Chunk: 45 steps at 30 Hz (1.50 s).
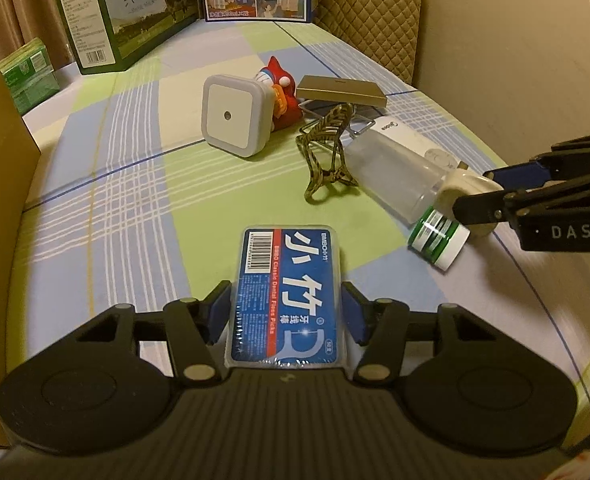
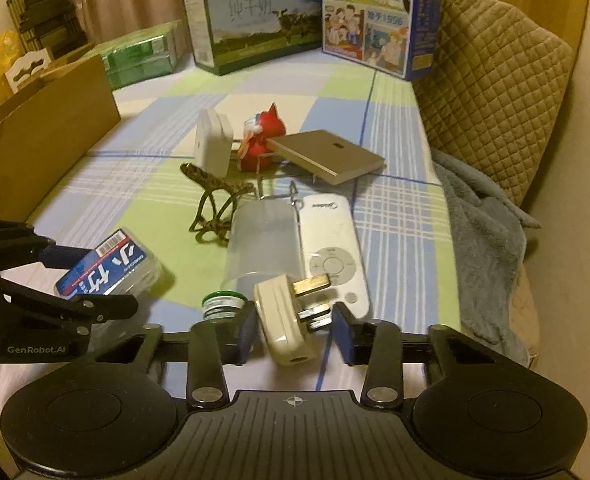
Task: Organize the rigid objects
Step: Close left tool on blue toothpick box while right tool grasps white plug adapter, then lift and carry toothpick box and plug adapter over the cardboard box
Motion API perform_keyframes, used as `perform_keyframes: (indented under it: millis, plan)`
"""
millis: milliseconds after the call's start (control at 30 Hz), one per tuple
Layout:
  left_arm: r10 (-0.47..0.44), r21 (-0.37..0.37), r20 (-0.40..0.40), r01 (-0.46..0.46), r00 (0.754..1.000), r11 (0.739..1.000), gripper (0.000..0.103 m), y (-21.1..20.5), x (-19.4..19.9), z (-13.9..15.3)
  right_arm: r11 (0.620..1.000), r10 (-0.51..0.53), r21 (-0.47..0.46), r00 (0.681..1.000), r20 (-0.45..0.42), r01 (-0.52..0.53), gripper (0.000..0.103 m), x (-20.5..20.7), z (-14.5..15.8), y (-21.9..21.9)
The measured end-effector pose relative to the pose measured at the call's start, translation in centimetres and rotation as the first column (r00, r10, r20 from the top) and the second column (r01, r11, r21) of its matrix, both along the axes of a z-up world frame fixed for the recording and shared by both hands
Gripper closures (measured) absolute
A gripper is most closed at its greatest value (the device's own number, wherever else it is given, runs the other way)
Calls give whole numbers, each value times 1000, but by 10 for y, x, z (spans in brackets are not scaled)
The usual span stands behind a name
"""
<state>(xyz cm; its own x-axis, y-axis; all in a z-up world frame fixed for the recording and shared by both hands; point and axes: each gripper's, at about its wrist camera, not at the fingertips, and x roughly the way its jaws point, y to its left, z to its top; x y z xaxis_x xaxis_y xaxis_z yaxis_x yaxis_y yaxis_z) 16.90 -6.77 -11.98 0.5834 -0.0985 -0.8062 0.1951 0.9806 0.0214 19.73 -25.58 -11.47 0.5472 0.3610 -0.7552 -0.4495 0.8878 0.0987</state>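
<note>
L gripper (image 1: 287, 308) is clamped on the blue floss-pick box (image 1: 289, 296), pads tight on both long sides, just over the plaid tablecloth (image 1: 115, 200) near its front edge. R gripper (image 2: 293, 330) sits wide open around the cream plug adapter (image 2: 283, 320), w/ a gap each side, not gripping; plug lies by the white remote (image 2: 331, 256) & frosted bottle (image 2: 261, 240).

Black tongs (image 1: 287, 312), blue pads (image 2: 341, 334)
</note>
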Motion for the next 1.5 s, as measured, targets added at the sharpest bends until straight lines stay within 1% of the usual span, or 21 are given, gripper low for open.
perform_keyframes:
  millis: [133, 267, 367, 533, 733, 867, 967, 1067, 1133, 1300, 1433, 1500]
  plan:
    - [0, 5, 8, 0, 1000, 1000, 50, 0, 1, -1, 1000, -2, 0, 1000, 6, 2, 67, 0, -1, 0]
    - [-1, 9, 13, 0, 1000, 1000, 49, 0, 1, -1, 1000, 15, -22, 1000, 27, -14, 67, -4, 0, 3]
    - [-1, 13, 12, 1, 1000, 1000, 49, -1, 2, -2, 1000, 12, -24, 999, 30, -11, 67, -1, -1, 4]
    - [-1, 22, 15, 1, 1000, 1000, 50, -2, 2, -4, 998, 21, -52, 999, 40, -19, 68, 1, -1, 9]
    - [-6, 34, 21, 6, 1000, 999, 51, 5, -4, 1, 999, 23, -34, 999, 30, -22, 69, -5, 4, 8]
    - [0, 29, 23, -1, 1000, 1000, 51, 13, -10, 5, 999, 23, -26, 999, 40, -22, 69, -10, 11, 11]
    - [14, 14, 26, -14, 1000, 1000, 51, 20, -14, 10, 999, 31, -19, 998, 46, -30, 69, -14, 17, 14]
    - [14, 17, 36, -15, 999, 1000, 51, 25, -19, 18, 999, 34, -15, 998, 56, -33, 69, -18, 24, 17]
    - [16, 18, 30, -16, 999, 1000, 51, 28, -22, 21, 999, 33, -14, 998, 60, -32, 69, -20, 29, 18]
    - [21, -6, 30, -21, 999, 1000, 51, 36, -41, 33, 999, 36, -8, 997, 74, -36, 69, -29, 42, 21]
    - [30, -8, 51, -30, 998, 1000, 51, 43, -51, 49, 999, 43, -4, 995, 93, -43, 69, -36, 59, 26]
    - [35, -9, 68, -34, 997, 999, 51, 48, -52, 62, 999, 49, 7, 993, 106, -50, 69, -40, 72, 30]
